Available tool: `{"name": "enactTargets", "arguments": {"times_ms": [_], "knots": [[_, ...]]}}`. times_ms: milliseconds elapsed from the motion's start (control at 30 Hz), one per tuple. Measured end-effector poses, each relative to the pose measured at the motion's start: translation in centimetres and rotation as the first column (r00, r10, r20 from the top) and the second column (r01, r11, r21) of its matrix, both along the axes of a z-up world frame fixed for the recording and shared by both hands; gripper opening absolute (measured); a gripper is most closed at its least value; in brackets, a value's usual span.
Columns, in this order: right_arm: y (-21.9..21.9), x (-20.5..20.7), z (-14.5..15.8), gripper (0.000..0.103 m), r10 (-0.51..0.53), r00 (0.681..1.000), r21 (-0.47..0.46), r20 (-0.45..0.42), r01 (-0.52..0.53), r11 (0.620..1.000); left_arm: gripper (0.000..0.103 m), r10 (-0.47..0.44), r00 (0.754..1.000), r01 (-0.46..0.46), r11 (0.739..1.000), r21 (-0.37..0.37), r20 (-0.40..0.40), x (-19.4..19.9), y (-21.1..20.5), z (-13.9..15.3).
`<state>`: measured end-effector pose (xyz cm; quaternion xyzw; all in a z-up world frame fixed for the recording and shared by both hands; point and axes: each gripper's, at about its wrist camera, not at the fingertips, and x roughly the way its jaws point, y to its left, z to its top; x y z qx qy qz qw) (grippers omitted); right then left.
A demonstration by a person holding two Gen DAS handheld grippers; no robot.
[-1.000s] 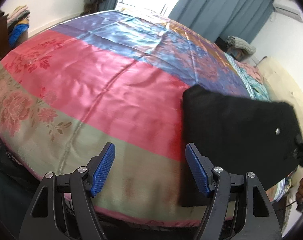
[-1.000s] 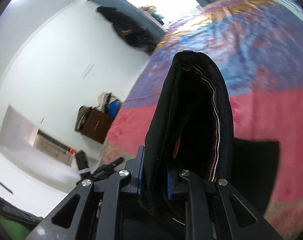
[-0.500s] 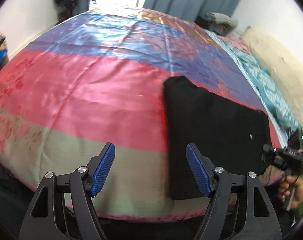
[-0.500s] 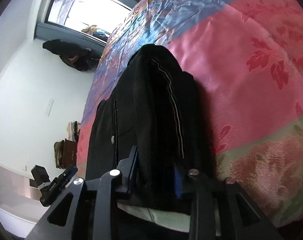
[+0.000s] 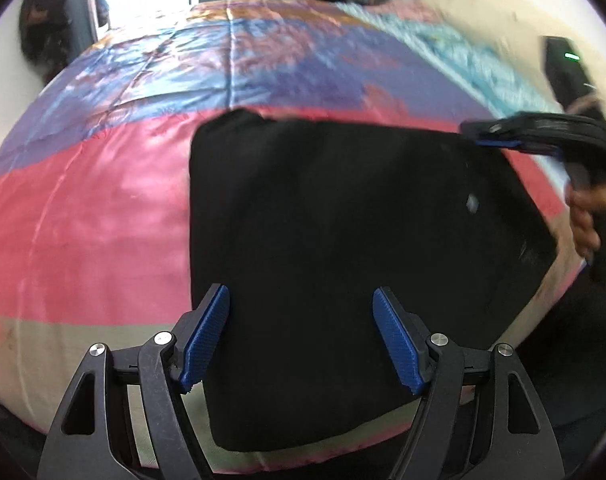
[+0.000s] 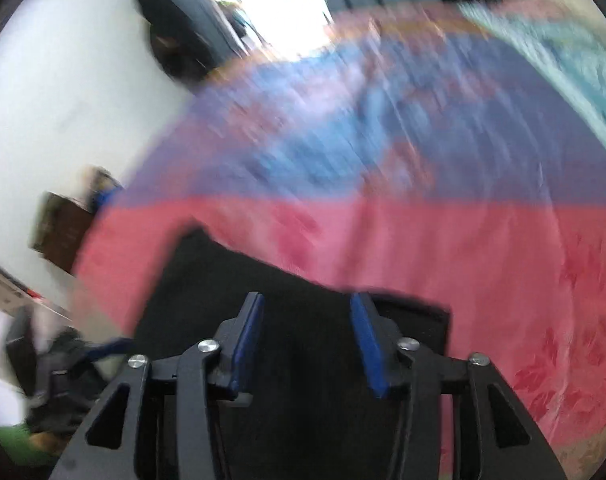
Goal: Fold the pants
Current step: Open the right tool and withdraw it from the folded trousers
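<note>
Left wrist view: looks steeply down along its fingers, close above the folded black pants (image 5: 343,260), bedspread (image 5: 83,220) stretching far toward the window. Right wrist view: also tilted down, blurred, near the pants (image 6: 303,320), facing the same far window. Shared: pants, bedspread, dark curtain.

Left claw (image 5: 301,340), right claw (image 6: 306,346): black frames, blue ribbed pads, silver screws.
</note>
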<state>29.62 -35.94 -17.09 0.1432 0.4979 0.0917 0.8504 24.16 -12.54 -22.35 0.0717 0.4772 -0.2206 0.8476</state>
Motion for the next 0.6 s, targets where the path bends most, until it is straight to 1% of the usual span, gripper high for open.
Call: {"name": "enactTargets", "arguments": {"times_ms": [33,67,100,133,167,200,233,267,300,367,433,467,500,533,567,600], "knots": [[-0.7,0.0,-1.7,0.03,-0.019,0.999,-0.01,-0.032,0.019,1.0,0.078,-0.016,1.0,0.016,1.0,0.014,0.018,-0.5,-0.2,0.0],[-1.3,-0.4,-1.9,0.029,-0.032,0.999,0.027,-0.014,0.032,0.999,0.079,-0.032,0.999,0.031,0.999,0.03,0.031,-1.0,-0.3,0.2],[-1.8,-0.9,-1.4,0.026,-0.057,0.998,0.051,0.001,0.057,0.997,0.079,-0.044,0.999,0.043,0.998,0.041,0.03,-1.3,-0.3,0.3],[-1.9,-1.2,-0.9,0.024,-0.073,0.997,0.039,0.006,0.073,0.997,0.079,-0.044,0.999,0.043,0.998,0.039,0.027,-1.5,-0.3,0.5],[-1.7,-2.0,-0.1,0.024,-0.072,0.997,0.018,0.021,0.072,0.997,0.079,-0.036,0.999,0.035,0.999,0.026,0.02,-1.7,0.1,0.8],[-1.1,-3.1,1.2,0.024,-0.055,0.997,-0.018,0.048,0.055,0.998,0.079,-0.014,1.0,0.014,1.0,-0.004,0.004,-1.8,0.6,1.3],[-0.5,-4.2,1.9,0.025,-0.034,0.997,-0.04,0.073,0.037,0.998,0.079,0.0,1.0,0.0,1.0,-0.021,-0.005,-1.8,0.6,1.5],[0.3,-5.9,2.8,0.024,-0.004,0.995,-0.058,0.099,0.009,0.998,0.079,0.028,0.999,-0.029,0.998,-0.053,-0.022,-1.9,1.3,1.8],[1.3,-7.5,3.8,0.024,0.026,0.992,-0.077,0.121,-0.017,0.997,0.079,0.046,0.998,-0.047,0.997,-0.066,-0.031,-2.0,1.6,2.0],[3.1,-10.5,4.8,0.024,0.075,0.987,-0.1,0.143,-0.061,0.993,0.079,0.075,0.996,-0.078,0.994,-0.076,-0.044,-2.0,1.8,2.2],[4.6,-12.3,4.3,0.024,0.096,0.985,-0.129,0.143,-0.078,0.989,0.081,0.081,0.996,-0.083,0.994,-0.064,-0.046,-2.4,1.6,2.0],[5.3,-13.1,3.6,0.024,0.101,0.986,-0.147,0.133,-0.081,0.986,0.082,0.076,0.996,-0.078,0.996,-0.031,-0.049,-2.5,1.2,1.4],[5.5,-13.7,2.4,0.024,0.102,0.989,-0.16,0.105,-0.084,0.983,0.082,0.074,0.996,-0.075,0.997,-0.002,-0.049,-2.6,0.9,1.0],[5.7,-14.2,0.7,0.023,0.086,0.995,-0.179,0.047,-0.077,0.981,0.085,0.072,0.996,-0.07,0.997,0.026,-0.047,-2.6,0.6,0.7],[5.6,-14.6,-1.0,0.022,0.066,0.998,-0.174,0.007,-0.063,0.983,0.085,0.064,0.997,-0.062,0.997,0.053,-0.041,-2.8,0.2,0.5],[5.7,-15.1,-1.3,0.021,0.048,0.999,-0.162,0.022,-0.044,0.986,0.085,0.063,0.997,-0.061,0.996,0.061,-0.04,-2.8,0.2,0.5]]}}
